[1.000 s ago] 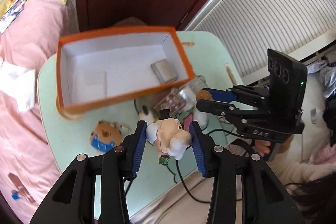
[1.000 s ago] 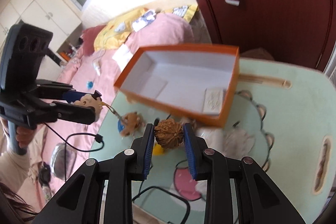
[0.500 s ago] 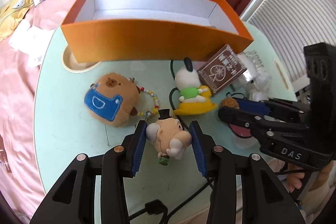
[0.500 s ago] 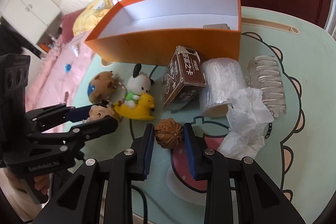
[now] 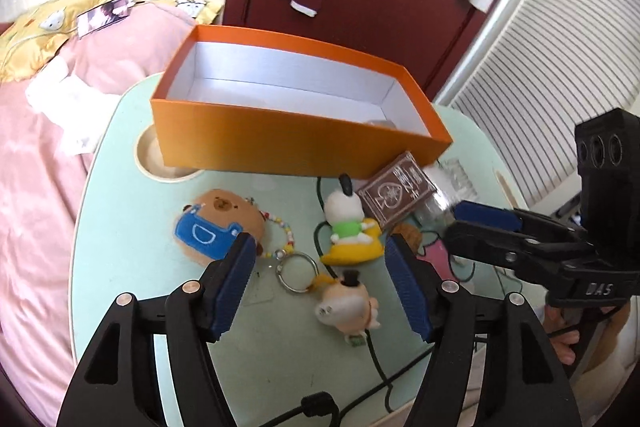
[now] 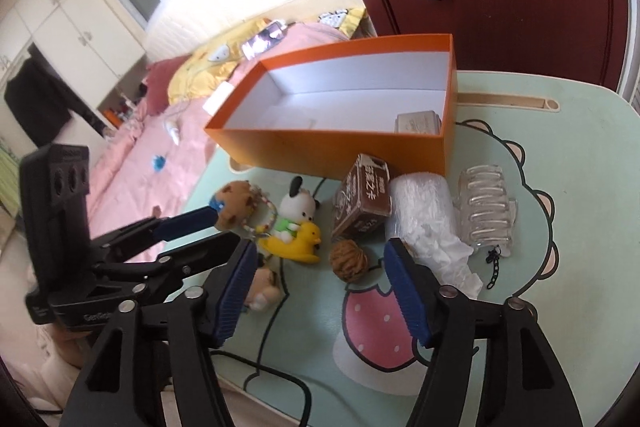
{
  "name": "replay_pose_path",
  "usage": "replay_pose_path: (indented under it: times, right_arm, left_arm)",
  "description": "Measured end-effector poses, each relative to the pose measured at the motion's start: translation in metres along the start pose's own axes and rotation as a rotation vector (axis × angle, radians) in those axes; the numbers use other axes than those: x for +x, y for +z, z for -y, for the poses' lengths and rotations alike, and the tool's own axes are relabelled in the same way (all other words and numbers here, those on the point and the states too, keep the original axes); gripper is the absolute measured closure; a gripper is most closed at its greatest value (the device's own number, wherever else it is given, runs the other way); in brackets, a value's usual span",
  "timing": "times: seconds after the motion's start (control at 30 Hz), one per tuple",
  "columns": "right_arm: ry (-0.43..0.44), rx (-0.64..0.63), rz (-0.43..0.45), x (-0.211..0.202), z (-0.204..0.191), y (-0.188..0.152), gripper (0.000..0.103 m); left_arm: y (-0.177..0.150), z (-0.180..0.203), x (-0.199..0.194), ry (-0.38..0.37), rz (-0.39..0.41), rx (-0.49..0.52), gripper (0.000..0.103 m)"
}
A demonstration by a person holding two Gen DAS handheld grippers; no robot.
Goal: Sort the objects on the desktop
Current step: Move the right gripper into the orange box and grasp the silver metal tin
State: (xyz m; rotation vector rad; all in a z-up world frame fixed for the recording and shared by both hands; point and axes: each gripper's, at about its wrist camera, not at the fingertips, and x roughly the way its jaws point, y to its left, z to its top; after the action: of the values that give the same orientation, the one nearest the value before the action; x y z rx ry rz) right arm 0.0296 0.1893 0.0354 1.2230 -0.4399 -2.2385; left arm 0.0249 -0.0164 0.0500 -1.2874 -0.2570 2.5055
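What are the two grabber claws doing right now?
Left gripper: opening, pads off the little pig figure lying on the table.
Right gripper: opening, pads off the walnut resting on the table.

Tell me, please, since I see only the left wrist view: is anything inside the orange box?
Observer: Yes. The right wrist view shows a flat silver tin in one corner of the orange box.
Operator: What is the brown thing behind the finger of the left claw?
Observer: A walnut. It lies on the table between the fingers of the right claw, which is opening; neither finger touches it.
Operator: What is beyond the brown carton?
Observer: A clear hair clip beside a roll of clear wrap.
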Motion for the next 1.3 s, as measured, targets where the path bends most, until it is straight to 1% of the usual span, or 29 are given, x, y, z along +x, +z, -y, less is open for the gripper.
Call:
replay_pose_path:
  times: [0.07, 0.17, 0.2, 0.27, 0.3, 0.33, 0.43, 0.53, 0.57, 0.63, 0.7, 0.73, 0.8, 0.97, 1.03, 1.1, 1.2, 1.27, 1.3]
  right_arm:
    - [0.009, 0.014, -0.019, -0.001, -0.001, 0.007, 0.029]
    - [0.024, 0.009, -0.064, -0.004, -0.006, 0.019, 0.029]
    - [0.032, 0.004, -0.067, -0.008, -0.009, 0.024, 0.027]
    - [0.017, -0.018, -0.073, -0.011, -0.015, 0.039, 0.020]
    - [0.009, -0.028, -0.076, -0.012, -0.018, 0.046, 0.018]
    - [0.001, -0.039, -0.079, -0.013, -0.021, 0.053, 0.017]
    - [-0.066, -0.103, -0.107, -0.011, -0.034, 0.088, 0.015]
    - [-0.085, -0.105, -0.183, 0.003, -0.039, 0.119, 0.014]
    - [-0.089, -0.087, -0.224, 0.011, -0.039, 0.130, 0.014]
    - [-0.130, -0.058, -0.319, 0.032, -0.036, 0.149, 0.014]
    - [-0.175, -0.037, -0.428, 0.058, -0.031, 0.162, 0.014]
    - [-0.184, -0.024, -0.466, 0.070, -0.026, 0.166, 0.014]
    - [-0.207, 0.017, -0.529, 0.091, -0.014, 0.169, 0.014]
    - [-0.264, 0.153, -0.665, 0.129, 0.015, 0.162, 0.016]
    - [-0.317, 0.143, -0.691, 0.135, 0.015, 0.162, 0.016]
    - [-0.370, 0.130, -0.717, 0.139, 0.014, 0.162, 0.018]
    - [-0.461, 0.077, -0.787, 0.151, 0.009, 0.157, 0.018]
    - [-0.530, 0.027, -0.822, 0.159, 0.003, 0.154, 0.017]
    - [-0.539, 0.018, -0.834, 0.160, 0.002, 0.153, 0.015]
  left_arm:
    - [-0.006, -0.004, -0.004, 0.018, 0.019, -0.018, 0.035]
    - [-0.009, -0.010, -0.009, 0.015, 0.070, -0.048, 0.035]
    - [-0.010, -0.012, -0.010, 0.015, 0.087, -0.058, 0.035]
    - [-0.013, -0.016, -0.009, 0.013, 0.107, -0.075, 0.035]
    - [-0.015, -0.020, -0.008, 0.008, 0.115, -0.084, 0.035]
    - [-0.016, -0.024, -0.007, 0.002, 0.123, -0.093, 0.035]
    - [-0.021, -0.034, -0.005, -0.014, 0.145, -0.116, 0.035]
    - [-0.027, -0.037, -0.005, -0.022, 0.167, -0.112, 0.035]
    - [-0.027, -0.037, -0.005, -0.022, 0.170, -0.108, 0.035]
    - [-0.028, -0.038, -0.005, -0.023, 0.171, -0.103, 0.035]
    - [-0.029, -0.039, -0.005, -0.026, 0.172, -0.101, 0.035]
    - [-0.029, -0.041, -0.006, -0.030, 0.173, -0.105, 0.035]
    - [-0.029, -0.043, -0.006, -0.036, 0.173, -0.112, 0.035]
    - [-0.029, -0.050, -0.005, -0.048, 0.160, -0.134, 0.035]
    - [-0.029, -0.053, -0.002, -0.054, 0.148, -0.149, 0.035]
    - [-0.030, -0.057, 0.002, -0.058, 0.127, -0.168, 0.035]
    - [-0.031, -0.061, 0.006, -0.060, 0.106, -0.188, 0.035]
    - [-0.031, -0.061, 0.005, -0.056, 0.109, -0.185, 0.035]
    - [-0.031, -0.061, 0.004, -0.054, 0.111, -0.184, 0.035]
